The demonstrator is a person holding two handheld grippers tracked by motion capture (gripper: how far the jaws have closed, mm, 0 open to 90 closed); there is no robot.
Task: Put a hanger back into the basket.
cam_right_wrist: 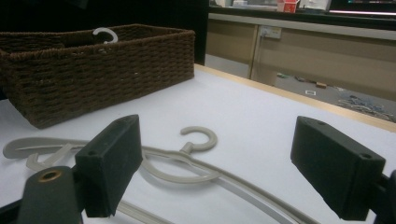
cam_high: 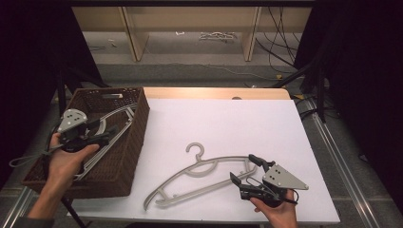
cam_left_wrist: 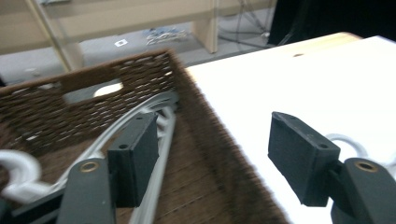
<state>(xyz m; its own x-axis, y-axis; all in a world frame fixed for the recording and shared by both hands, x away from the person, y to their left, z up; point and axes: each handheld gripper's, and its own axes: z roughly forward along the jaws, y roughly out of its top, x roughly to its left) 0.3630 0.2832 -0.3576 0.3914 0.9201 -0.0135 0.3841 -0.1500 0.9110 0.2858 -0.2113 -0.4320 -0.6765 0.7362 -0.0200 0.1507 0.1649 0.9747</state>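
While the left claw (cam_high: 110, 129) gapes empty above the basket (cam_high: 124, 156), right claw (cam_high: 243, 168) gapes empty over a hanger (cam_high: 199, 176) right of it.

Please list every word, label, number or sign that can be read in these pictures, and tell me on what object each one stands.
No text can be read.
The brown woven basket, the grey hanger on the white table, and both grippers carry no visible marking.
The small items on the far counter in the right gripper view are too blurred to read.

Both grippers (cam_high: 97, 134) (cam_high: 243, 170) wide apart, empty
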